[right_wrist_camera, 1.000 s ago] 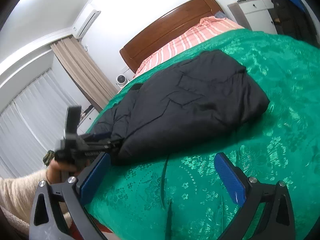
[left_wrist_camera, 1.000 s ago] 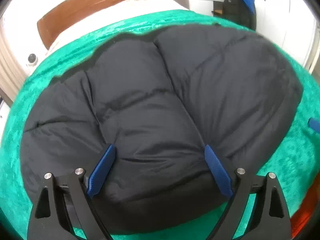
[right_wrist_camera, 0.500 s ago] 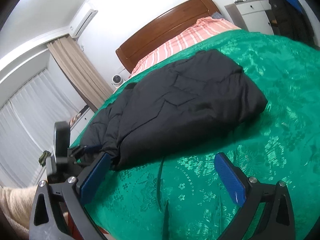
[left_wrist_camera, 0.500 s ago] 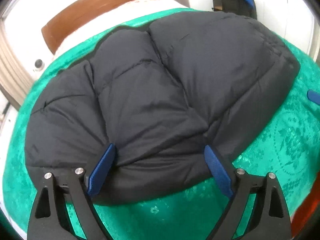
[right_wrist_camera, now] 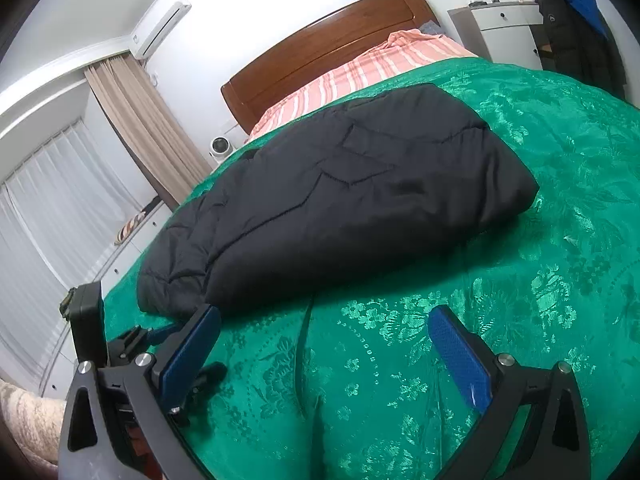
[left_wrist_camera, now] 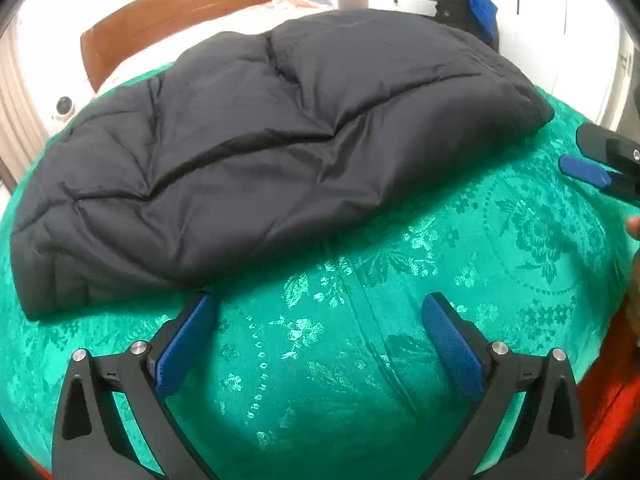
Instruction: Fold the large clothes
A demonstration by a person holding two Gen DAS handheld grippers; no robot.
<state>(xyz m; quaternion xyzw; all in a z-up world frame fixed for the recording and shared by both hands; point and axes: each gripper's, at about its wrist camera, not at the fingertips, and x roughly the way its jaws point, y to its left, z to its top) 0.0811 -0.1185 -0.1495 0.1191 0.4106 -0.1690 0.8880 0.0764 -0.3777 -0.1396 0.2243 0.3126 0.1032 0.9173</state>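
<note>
Bedding comes first: a green bedspread [left_wrist_camera: 400, 280] with a woven flower pattern covers the bed, and a striped pink sheet [right_wrist_camera: 360, 68] shows near the wooden headboard [right_wrist_camera: 320, 48]. On the bedspread lies the black puffer jacket [left_wrist_camera: 260, 140], folded into a thick, rounded bundle, its near edge just in front of the left gripper [left_wrist_camera: 320, 320]. That gripper's jaws have just been opening and now stand wide apart with only bedspread between them, clear of the jacket. The right gripper [right_wrist_camera: 324, 332] hovers above the bedspread off the jacket's near side, its jaws also wide apart and empty. Judging from this, the fold looks done or nearly so, and the risk is the padding itself: such a puffy jacket may spring back and let the top layer slide or lift open once nothing presses on it. A gripper brushing the near edge could also drag the slick fabric and skew the bundle.
</note>
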